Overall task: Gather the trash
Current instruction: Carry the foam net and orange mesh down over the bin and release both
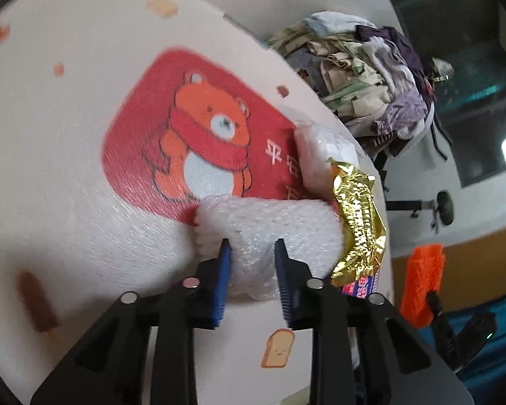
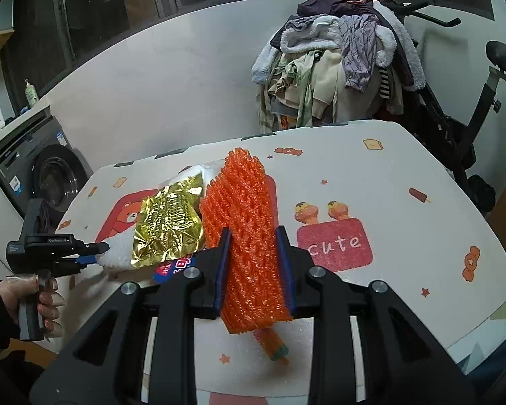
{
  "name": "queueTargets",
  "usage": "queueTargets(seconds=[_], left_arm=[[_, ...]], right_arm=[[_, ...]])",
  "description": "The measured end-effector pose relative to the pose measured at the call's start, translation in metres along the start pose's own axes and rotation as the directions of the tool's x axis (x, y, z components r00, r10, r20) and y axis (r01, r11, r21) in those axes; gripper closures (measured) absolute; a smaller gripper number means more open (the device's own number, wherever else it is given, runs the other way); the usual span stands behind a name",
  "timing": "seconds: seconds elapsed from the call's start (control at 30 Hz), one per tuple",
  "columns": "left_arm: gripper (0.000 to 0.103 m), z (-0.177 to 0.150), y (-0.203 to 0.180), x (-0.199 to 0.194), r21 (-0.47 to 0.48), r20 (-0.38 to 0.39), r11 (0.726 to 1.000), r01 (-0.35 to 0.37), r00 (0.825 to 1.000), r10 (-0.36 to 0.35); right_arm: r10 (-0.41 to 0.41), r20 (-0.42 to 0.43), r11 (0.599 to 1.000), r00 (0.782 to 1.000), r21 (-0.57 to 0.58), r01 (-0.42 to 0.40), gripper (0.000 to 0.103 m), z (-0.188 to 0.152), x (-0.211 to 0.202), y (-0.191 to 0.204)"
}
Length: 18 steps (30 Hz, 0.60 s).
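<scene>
The left gripper (image 1: pixel 253 248) is closed on a piece of white foam wrap (image 1: pixel 270 226), which is pinched between its two blue-padded fingers (image 1: pixel 223 266). The foam is pressed in at the grip and bulges out on either side. A crumpled gold foil wrapper (image 1: pixel 357 222) is seen touching the right end of the foam, with a strip of blue and red print showing at its lower edge. In the right wrist view the same gripper (image 2: pixel 96 253) is shown from the side, gripped by a gloved hand (image 2: pixel 40 295), with the white foam (image 2: pixel 118 251) at its tips and the gold wrapper (image 2: pixel 168 229) lying just beside it.

The right gripper (image 2: pixel 253 236) is clamped on an orange foam net (image 2: pixel 249 236), which is held upright between the fingers and rises well above them. A small orange stub with a greenish end pokes out below the net. In the left wrist view the orange net (image 1: pixel 421 280) is seen at the right edge, near the gold wrapper.

All of this is held over a table (image 2: pixel 404 236) covered with a white cloth printed with a red bear patch (image 1: pixel 199 135), a red "cute" label (image 2: pixel 334 244) and small toast and sweet motifs. Behind the table a heap of clothes (image 2: pixel 337 67) is piled beside an exercise bike (image 2: pixel 472 101), and a washing machine (image 2: pixel 40 175) stands at the left.
</scene>
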State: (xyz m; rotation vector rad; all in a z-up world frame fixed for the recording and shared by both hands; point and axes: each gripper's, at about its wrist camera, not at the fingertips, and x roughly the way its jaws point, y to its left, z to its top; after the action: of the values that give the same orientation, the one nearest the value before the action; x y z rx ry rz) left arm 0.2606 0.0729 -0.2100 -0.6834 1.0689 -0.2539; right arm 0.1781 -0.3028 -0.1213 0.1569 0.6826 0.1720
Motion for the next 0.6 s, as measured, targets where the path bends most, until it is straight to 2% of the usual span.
queueTargets(seconds=[0.13,0.27,0.4,0.6], left_arm=[[0.079,0.007,-0.011,-0.039,0.135,0.071,0.987,-0.085,0.995,0.076],[0.079,0.006,-0.023,-0.083,0.257,0.141,0.95,-0.176,0.98,0.143],[0.079,-0.006,-0.033,-0.113,0.328,0.177,0.921,-0.208,0.972,0.157],[0.079,-0.042,-0.048,-0.133,0.421,0.183,0.882,-0.214,0.972,0.148]], right_arm=[[0.022,0.011,1.0,1.0,-0.019,-0.022,0.074,0.001,-0.008,0.008],[0.045,0.014,0.999,0.999,-0.023,-0.045,0.074,0.0,-0.015,0.017],[0.062,0.006,0.997,0.998,-0.041,-0.062,0.074,-0.006,-0.023,0.029],[0.069,-0.005,0.996,0.998,-0.06,-0.069,0.074,-0.017,-0.04,0.043]])
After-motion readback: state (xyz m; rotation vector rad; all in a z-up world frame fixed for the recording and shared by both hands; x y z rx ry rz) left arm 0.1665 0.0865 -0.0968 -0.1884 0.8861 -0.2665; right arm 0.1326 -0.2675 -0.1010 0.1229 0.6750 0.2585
